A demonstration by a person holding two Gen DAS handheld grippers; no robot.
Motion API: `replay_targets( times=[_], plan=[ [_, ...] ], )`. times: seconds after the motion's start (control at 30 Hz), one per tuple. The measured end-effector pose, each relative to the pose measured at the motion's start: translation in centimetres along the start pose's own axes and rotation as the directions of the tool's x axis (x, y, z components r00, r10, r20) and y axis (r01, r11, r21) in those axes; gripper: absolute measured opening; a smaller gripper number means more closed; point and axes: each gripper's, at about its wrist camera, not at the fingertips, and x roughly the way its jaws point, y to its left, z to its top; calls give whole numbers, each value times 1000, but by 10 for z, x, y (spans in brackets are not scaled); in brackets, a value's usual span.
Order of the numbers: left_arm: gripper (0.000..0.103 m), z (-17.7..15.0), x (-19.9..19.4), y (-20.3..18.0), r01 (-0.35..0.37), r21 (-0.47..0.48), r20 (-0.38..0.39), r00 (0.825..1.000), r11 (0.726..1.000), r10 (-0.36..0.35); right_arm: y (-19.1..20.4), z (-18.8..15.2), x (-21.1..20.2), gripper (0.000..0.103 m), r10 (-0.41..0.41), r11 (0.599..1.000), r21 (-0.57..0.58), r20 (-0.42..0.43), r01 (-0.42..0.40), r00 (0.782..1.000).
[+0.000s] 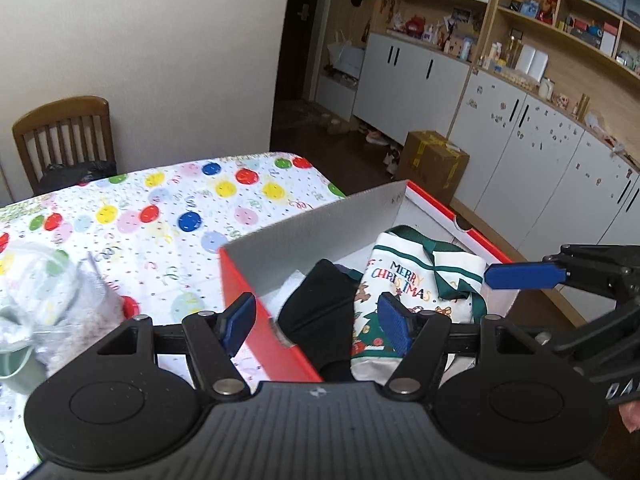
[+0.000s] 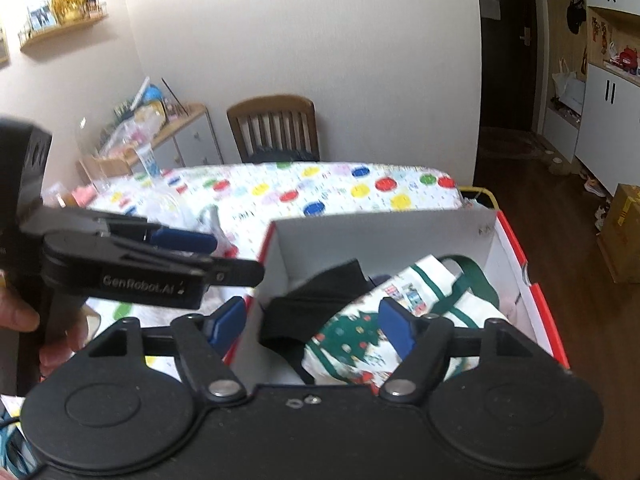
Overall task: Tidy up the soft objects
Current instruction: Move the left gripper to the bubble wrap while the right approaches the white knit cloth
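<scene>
- So the red cardboard box with white inside (image 1: 256,332) sits at the desk edge, and two soft things are already in it: a white Christmas-print cloth bag with green handles (image 1: 404,280) and a black fabric piece (image 1: 320,312) right next to it, touching
- Left hand-held gripper (image 1: 318,320) is spread wide over the box, nothing between the blue pads
- Right hand-held gripper (image 2: 310,326) same deal, jaws apart and empty
- What's left, I'd guess: the crinkly clear plastic bags (image 1: 52,300) out on the balloon-print desk (image 1: 168,216); can't tell what's inside them
</scene>
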Motion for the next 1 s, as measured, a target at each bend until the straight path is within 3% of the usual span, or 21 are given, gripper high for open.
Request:
replay_targets(
  times=[0.53,0.8,1.0],
  plan=[
    [87,-24,-85,88,-49,-96,104,993,994,59,67,17,3,98,79,996,43,89,-83,993],
    [101,-42,-114,146,-36,-154,137,989,987,57,111,16,25,102,80,996,39,84,-83,993],
    [102,-58,-126,184,-97,-149,135,984,984,118,137,11,48,103,72,996,53,67,-75,995]
  ],
)
